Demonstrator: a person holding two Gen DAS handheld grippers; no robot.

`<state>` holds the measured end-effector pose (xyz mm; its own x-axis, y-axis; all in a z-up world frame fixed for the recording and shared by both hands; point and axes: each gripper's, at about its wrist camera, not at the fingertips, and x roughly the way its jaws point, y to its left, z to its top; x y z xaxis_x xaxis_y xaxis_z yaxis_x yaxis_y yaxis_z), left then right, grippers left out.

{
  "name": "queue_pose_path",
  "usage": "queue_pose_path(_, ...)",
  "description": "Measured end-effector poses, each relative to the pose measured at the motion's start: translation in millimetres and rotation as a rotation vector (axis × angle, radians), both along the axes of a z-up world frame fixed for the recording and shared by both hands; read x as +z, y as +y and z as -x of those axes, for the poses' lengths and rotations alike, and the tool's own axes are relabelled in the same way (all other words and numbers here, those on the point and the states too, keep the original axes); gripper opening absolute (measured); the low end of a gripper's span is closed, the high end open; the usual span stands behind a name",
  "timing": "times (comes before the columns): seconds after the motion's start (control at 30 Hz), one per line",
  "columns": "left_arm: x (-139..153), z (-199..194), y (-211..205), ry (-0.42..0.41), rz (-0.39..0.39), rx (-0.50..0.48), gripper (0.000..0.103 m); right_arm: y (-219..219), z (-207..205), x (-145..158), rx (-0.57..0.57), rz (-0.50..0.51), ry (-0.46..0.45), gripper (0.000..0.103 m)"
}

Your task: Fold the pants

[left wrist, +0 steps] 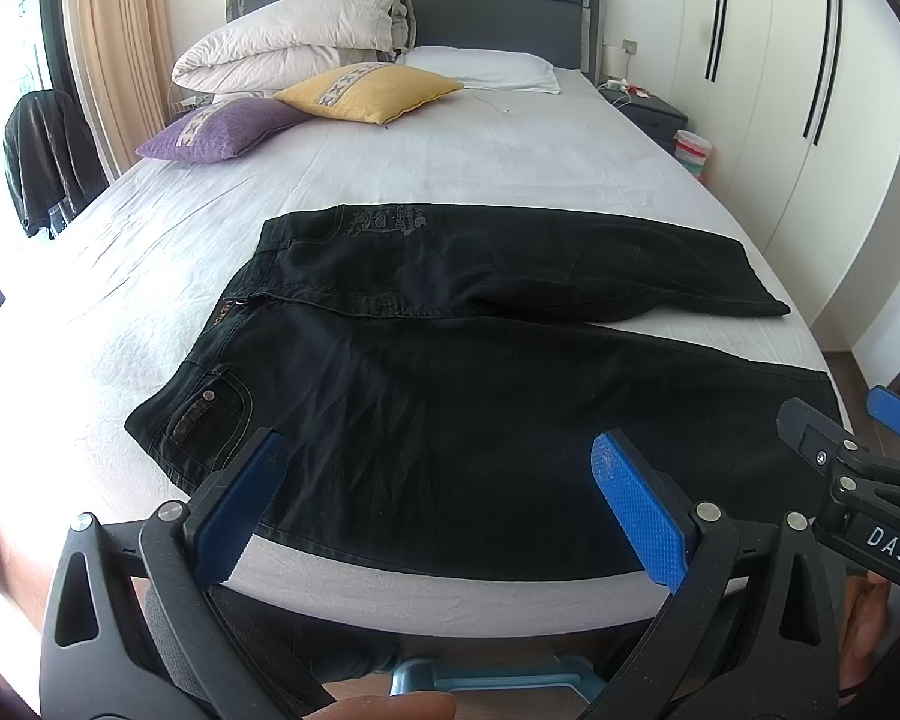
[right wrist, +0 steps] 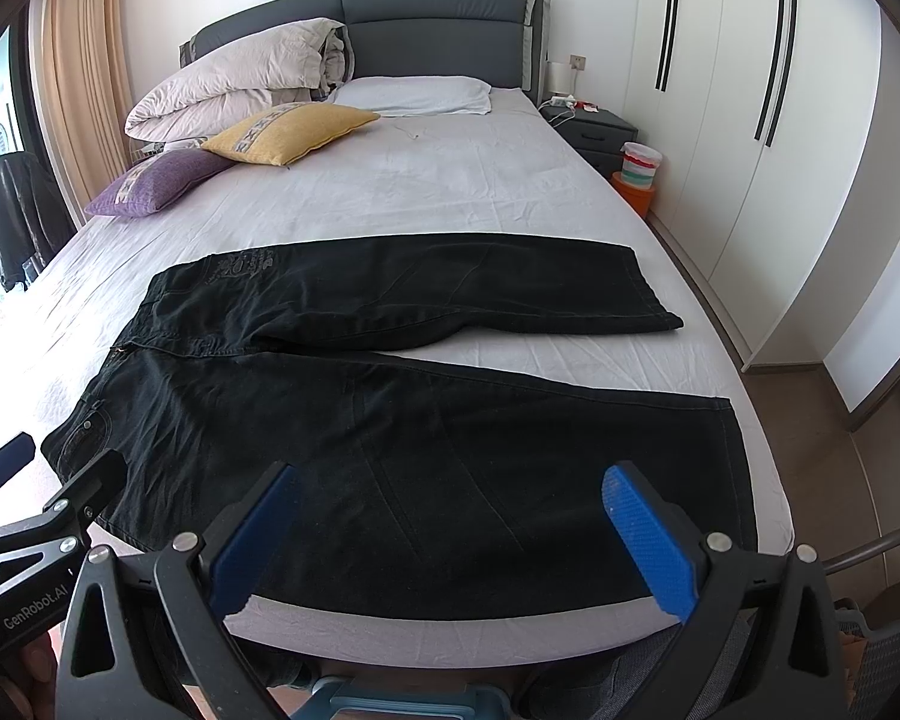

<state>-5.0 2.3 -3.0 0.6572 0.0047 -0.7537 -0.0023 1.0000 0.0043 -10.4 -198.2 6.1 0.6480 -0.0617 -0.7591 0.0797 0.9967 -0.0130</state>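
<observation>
i have the black jeans (left wrist: 450, 396) spread flat across the foot end of the bed (left wrist: 426, 180), waistband to the left, both legs running off to the right and splayed apart so a wedge of pale grey sheet shows between them. the near leg lies along the mattress edge closest to me; the far leg sits further up the bed, its hem short of the right side. there is pale stitched lettering near the far waistband, too small for me to read.

my left gripper (left wrist: 444, 504) hovers over the near hip and pocket area, blue pads wide apart, holding nothing. my right gripper (right wrist: 456, 534) hangs over the near leg toward its hem, jaws likewise spread with nothing between them. i think neither is touching the fabric, though the fisheye makes that hard to judge.

up by the dark headboard (right wrist: 426, 30) sit a folded duvet (right wrist: 234, 78), a yellow cushion (right wrist: 288, 132), a purple cushion (right wrist: 156, 183) and a white pillow (right wrist: 414, 95).
</observation>
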Motion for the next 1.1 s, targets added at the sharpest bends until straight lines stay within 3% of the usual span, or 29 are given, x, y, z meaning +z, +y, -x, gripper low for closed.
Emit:
queue_pose_path(0.53,0,0,0,0.001,0.000,0.000,0.103,-2,-3,1,0.000,0.000,0.001,0.103)
queue_pose_path(0.87,-17,-2,5,0.006,0.026,-0.019,0.103,-2,-1,2,0.010,-0.006,-0.001,0.103)
queue_pose_path(1.1,-30,-26,29,0.028,-0.021,-0.099,0.103,-2,-8,-4,0.155,-0.091,-0.049,0.103)
